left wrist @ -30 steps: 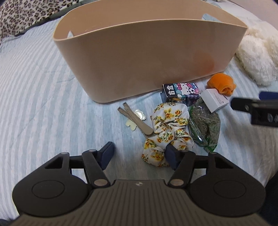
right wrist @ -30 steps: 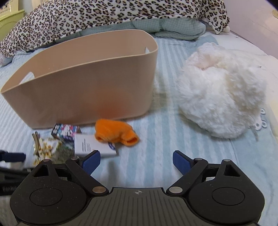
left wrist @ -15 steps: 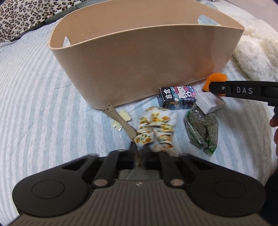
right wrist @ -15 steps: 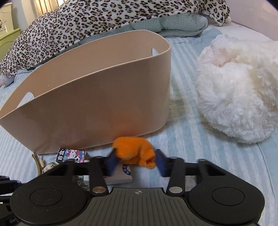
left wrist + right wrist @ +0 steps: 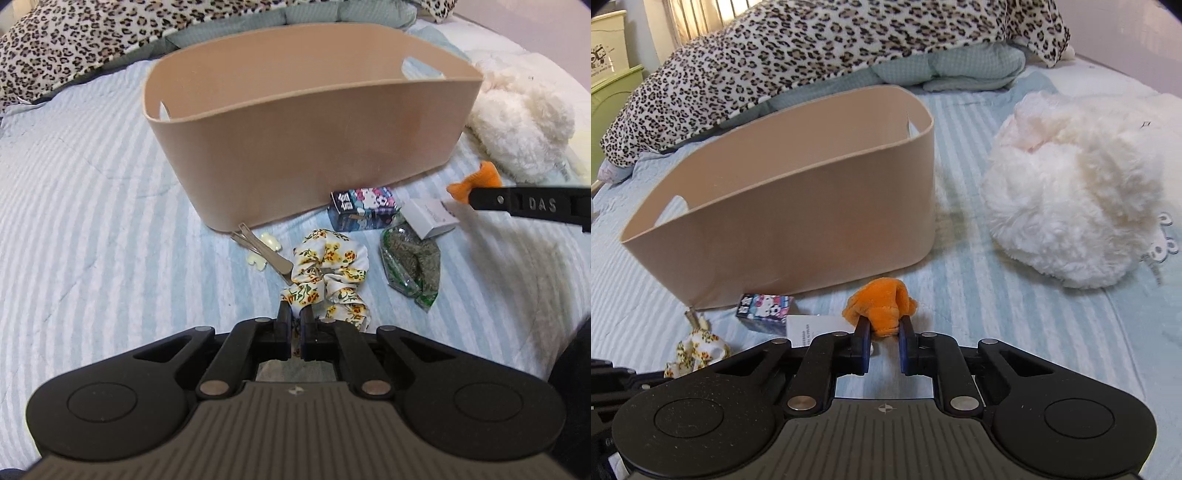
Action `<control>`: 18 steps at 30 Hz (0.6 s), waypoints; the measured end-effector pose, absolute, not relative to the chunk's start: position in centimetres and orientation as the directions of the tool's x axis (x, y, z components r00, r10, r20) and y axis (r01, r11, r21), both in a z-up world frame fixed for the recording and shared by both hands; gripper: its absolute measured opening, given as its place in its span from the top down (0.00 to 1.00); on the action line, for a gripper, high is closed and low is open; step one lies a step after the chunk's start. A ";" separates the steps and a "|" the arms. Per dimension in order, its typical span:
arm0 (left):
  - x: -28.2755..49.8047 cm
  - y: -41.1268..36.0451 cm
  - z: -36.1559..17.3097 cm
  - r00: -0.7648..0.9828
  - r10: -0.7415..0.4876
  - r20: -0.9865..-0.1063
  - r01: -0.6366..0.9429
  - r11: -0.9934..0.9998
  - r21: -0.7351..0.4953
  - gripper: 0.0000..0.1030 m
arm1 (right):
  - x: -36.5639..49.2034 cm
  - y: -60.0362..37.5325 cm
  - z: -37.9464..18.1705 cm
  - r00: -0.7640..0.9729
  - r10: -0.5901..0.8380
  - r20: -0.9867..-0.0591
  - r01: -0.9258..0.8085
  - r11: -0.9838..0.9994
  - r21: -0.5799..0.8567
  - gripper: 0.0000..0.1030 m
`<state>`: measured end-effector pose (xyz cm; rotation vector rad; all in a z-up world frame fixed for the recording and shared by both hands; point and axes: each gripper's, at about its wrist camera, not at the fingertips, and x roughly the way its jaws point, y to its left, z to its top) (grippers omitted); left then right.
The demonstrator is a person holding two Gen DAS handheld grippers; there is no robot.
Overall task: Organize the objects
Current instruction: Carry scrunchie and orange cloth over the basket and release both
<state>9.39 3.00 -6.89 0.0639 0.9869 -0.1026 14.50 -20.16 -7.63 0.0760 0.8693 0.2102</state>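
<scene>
A tan storage bin [image 5: 314,147] stands open on the striped bed; it also shows in the right wrist view [image 5: 798,221]. My left gripper [image 5: 294,314] is shut on the near edge of a floral scrunchie [image 5: 328,273], lifting it slightly. My right gripper [image 5: 882,328] is shut on an orange plush toy [image 5: 881,304], held above the bed in front of the bin. The toy [image 5: 476,181] and a right finger [image 5: 532,205] show in the left wrist view. The scrunchie [image 5: 698,345] shows in the right wrist view.
In front of the bin lie a Hello Kitty box [image 5: 364,208], a white box [image 5: 430,218], a green herb packet [image 5: 413,264], metal hair clips [image 5: 258,249] and a pale clip [image 5: 264,251]. A white fluffy plush [image 5: 1075,206] lies right. A leopard blanket [image 5: 820,51] lies behind.
Both grippers closed from open: the left onto the scrunchie, the right onto the orange toy. Both have since risen and pulled back from the bin with their items.
</scene>
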 end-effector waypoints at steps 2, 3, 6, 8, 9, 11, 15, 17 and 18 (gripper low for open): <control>9.1 3.0 -6.4 0.562 -0.053 -0.825 0.103 0.995 0.007 0.96 | 13.8 -20.3 -6.9 0.636 0.216 -0.741 -0.154 0.976 0.152 0.86; 9.0 3.0 -6.1 0.571 -0.051 -0.820 0.098 0.995 0.007 0.96 | 13.5 -20.3 -6.5 0.635 0.219 -0.741 -0.156 0.975 0.155 0.86; 8.6 3.2 -5.0 0.598 -0.048 -0.800 0.089 0.996 0.007 0.96 | 13.0 -20.4 -5.4 0.631 0.227 -0.742 -0.152 0.974 0.169 0.86; 8.4 3.4 -4.2 0.616 -0.044 -0.786 0.082 0.997 0.008 0.96 | 12.3 -20.6 -4.7 0.643 0.226 -0.732 -0.153 0.974 0.167 0.86; 8.6 3.4 -4.0 0.624 -0.045 -0.780 0.079 0.997 0.006 0.96 | 12.1 -20.7 -4.2 0.651 0.226 -0.725 -0.153 0.974 0.166 0.86; 8.5 3.9 -3.1 0.643 -0.042 -0.765 0.067 0.998 0.001 0.96 | 12.0 -20.7 -3.4 0.666 0.228 -0.711 -0.157 0.974 0.165 0.86; 8.9 4.7 -1.1 0.675 -0.029 -0.737 0.043 0.999 0.001 0.96 | 12.1 -20.9 -1.2 0.700 0.234 -0.675 -0.171 0.972 0.159 0.86; 9.2 5.1 -0.2 0.693 -0.024 -0.720 0.032 0.999 -0.002 0.96 | 12.1 -20.7 -0.3 0.715 0.236 -0.658 -0.178 0.972 0.155 0.86; 9.4 5.2 0.3 0.703 -0.022 -0.711 0.029 1.000 -0.003 0.96 | 12.3 -20.5 0.2 0.723 0.238 -0.648 -0.183 0.971 0.152 0.86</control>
